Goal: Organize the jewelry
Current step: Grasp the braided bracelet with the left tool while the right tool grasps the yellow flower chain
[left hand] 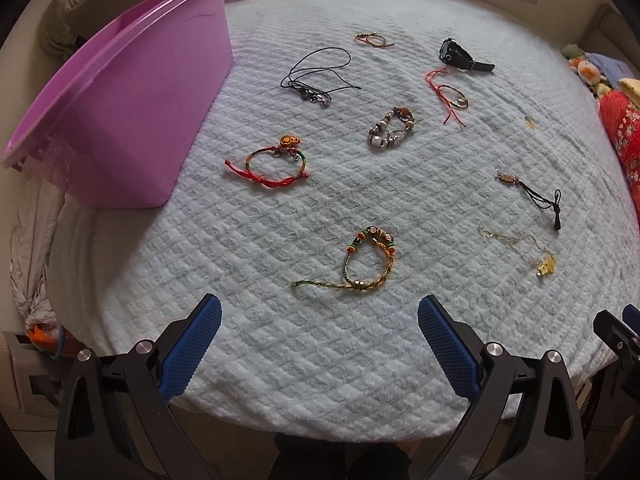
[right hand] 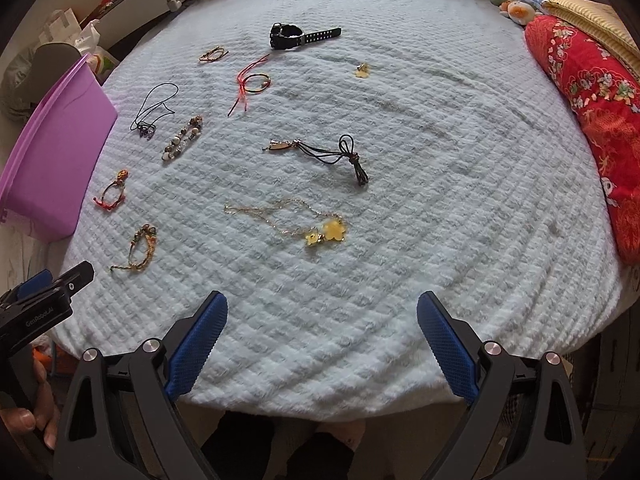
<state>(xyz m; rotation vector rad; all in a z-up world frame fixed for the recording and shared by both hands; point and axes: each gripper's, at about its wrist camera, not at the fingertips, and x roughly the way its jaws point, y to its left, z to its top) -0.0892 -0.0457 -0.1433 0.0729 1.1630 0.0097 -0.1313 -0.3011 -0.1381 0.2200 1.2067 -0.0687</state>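
Several pieces of jewelry lie scattered on a pale quilted blanket (left hand: 280,360). Nearest my open left gripper (left hand: 320,312) is a braided green-gold bracelet (left hand: 362,266). Beyond it lie a red cord bracelet (left hand: 276,162), a beaded bracelet (left hand: 390,132), a black cord necklace (left hand: 316,74) and a black watch (left hand: 460,56). A purple tub (left hand: 132,112) stands at the left. My right gripper (right hand: 322,312) is open and empty; ahead of it lies a gold chain with yellow flower charms (right hand: 304,220) and a black cord pendant (right hand: 320,152).
A red patterned pillow (right hand: 600,120) and plush toys (right hand: 516,6) line the right edge. A small yellow charm (right hand: 362,70) lies alone. The blanket's front edge drops off just below both grippers. A hand (right hand: 32,420) holds the left gripper.
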